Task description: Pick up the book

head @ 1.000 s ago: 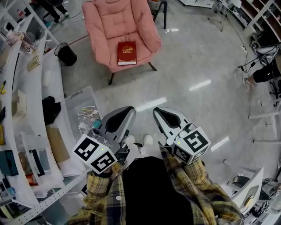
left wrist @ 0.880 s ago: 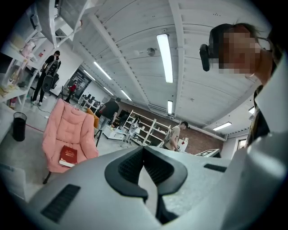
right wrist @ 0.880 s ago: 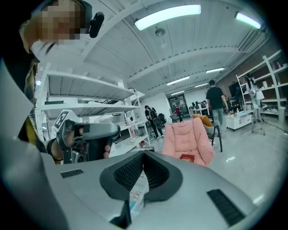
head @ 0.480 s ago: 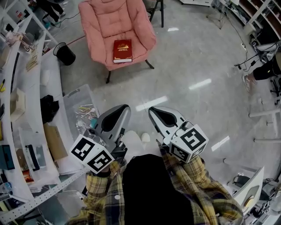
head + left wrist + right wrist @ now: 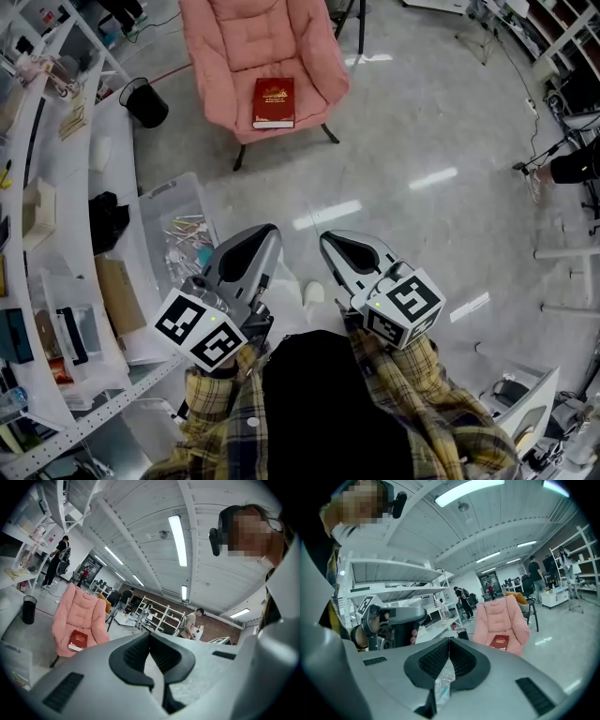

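Observation:
A dark red book [image 5: 274, 102] lies flat on the seat of a pink armchair [image 5: 253, 42] across the floor from me. It also shows small in the left gripper view as the book [image 5: 78, 640] and in the right gripper view as the book [image 5: 501, 641]. My left gripper [image 5: 265, 233] and right gripper [image 5: 328, 241] are held side by side close to my body, far short of the chair. Both pairs of jaws are shut with nothing between them. The left gripper [image 5: 150, 634] and the right gripper [image 5: 450, 640] both point roughly toward the chair.
A white curved bench [image 5: 56, 216] with clutter runs along the left, with a clear plastic bin [image 5: 178, 234] beside it. A black waste bin [image 5: 147, 102] stands left of the chair. Shelving and cables sit at the right edge. Other people stand far off.
The view has shifted slightly; the chair and book sit a little more to the right in the head view. Both grippers stay shut and side by side.

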Motion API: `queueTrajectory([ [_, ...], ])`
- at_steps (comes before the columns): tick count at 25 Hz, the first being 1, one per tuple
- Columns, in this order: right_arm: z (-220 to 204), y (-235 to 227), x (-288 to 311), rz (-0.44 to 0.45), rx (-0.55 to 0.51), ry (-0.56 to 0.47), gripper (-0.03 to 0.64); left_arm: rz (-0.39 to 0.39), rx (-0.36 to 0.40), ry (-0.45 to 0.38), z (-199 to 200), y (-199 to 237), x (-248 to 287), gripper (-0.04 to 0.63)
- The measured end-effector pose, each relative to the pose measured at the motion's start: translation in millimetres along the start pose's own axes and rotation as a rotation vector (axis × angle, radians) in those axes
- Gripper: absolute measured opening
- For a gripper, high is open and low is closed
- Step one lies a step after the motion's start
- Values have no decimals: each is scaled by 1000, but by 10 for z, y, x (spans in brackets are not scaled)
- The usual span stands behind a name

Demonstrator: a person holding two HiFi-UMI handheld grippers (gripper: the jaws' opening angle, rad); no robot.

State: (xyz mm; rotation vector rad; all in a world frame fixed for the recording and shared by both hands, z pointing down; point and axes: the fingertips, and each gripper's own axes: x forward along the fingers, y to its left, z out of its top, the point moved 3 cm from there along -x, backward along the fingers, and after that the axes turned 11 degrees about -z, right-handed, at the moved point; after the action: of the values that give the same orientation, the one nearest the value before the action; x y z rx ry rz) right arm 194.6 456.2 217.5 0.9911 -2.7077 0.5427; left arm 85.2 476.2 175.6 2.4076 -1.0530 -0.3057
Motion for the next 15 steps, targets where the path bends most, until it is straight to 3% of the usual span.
queueTrajectory([
  [15, 448, -250, 1367, -100, 35, 10, 18, -76, -25, 47, 745, 1401, 238, 5],
])
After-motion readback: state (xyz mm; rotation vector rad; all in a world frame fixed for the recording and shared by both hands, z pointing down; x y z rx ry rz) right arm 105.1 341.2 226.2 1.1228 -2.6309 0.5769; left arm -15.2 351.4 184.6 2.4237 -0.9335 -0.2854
